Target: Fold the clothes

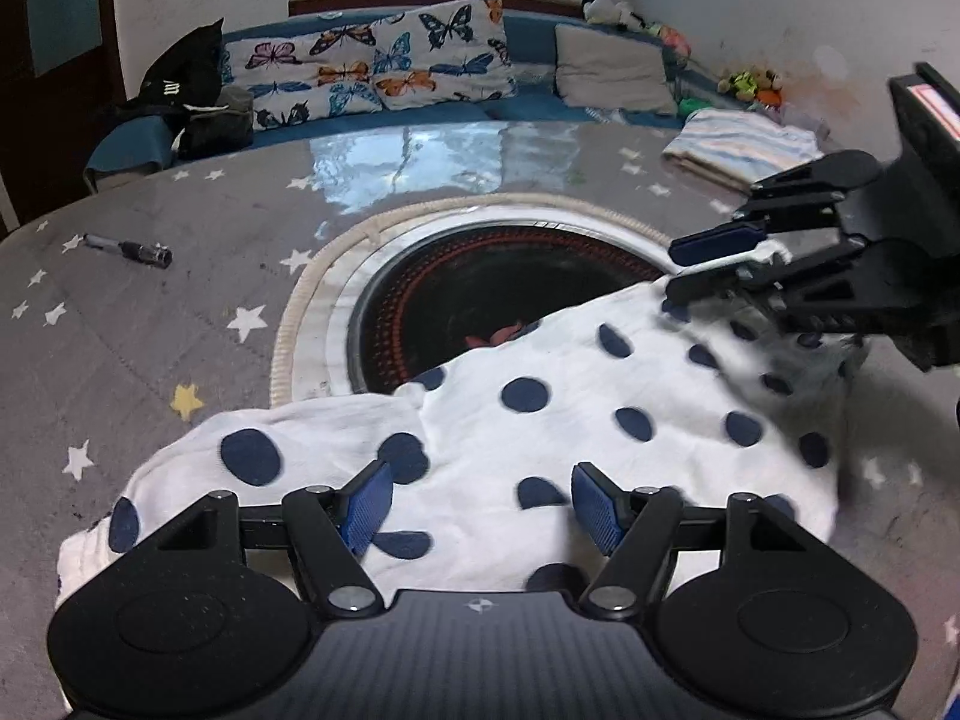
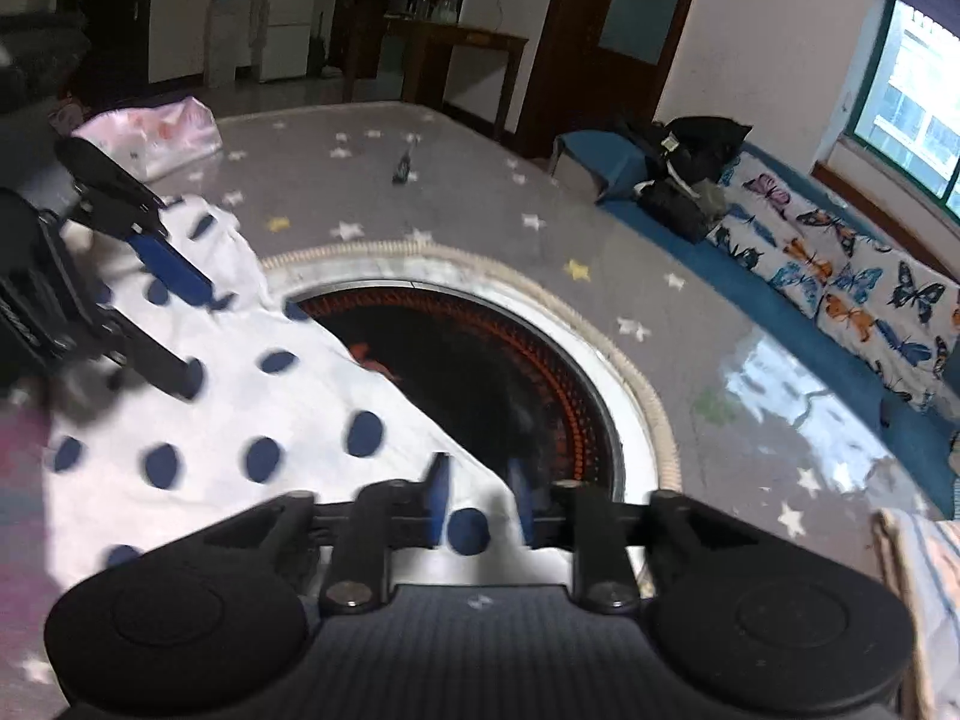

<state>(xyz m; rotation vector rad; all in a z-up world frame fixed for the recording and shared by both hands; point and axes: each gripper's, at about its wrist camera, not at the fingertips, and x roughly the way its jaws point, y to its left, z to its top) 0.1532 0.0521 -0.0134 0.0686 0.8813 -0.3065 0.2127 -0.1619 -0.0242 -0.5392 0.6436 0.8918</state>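
Note:
A white garment with navy dots point(image 1: 540, 414) lies on the grey star-patterned table, partly over the round black inset. It also shows in the right wrist view point(image 2: 228, 420). My left gripper point(image 1: 480, 510) hangs open just above the garment's near part, its blue pads apart. My right gripper point(image 1: 690, 270) reaches in from the right at the garment's far right corner, with a strip of white cloth between its fingers. In its own view, the right gripper point(image 2: 480, 504) has its blurred pads a small way apart around the cloth edge. The left gripper point(image 2: 162, 312) shows there at the left.
A round black heater inset point(image 1: 492, 300) with a rope-like rim sits mid-table. A folded striped cloth point(image 1: 744, 144) lies at the far right, a pink bag point(image 2: 156, 132) at another edge, a small dark tool point(image 1: 129, 249) at the left. A bench with butterfly cushions point(image 1: 372, 66) runs behind.

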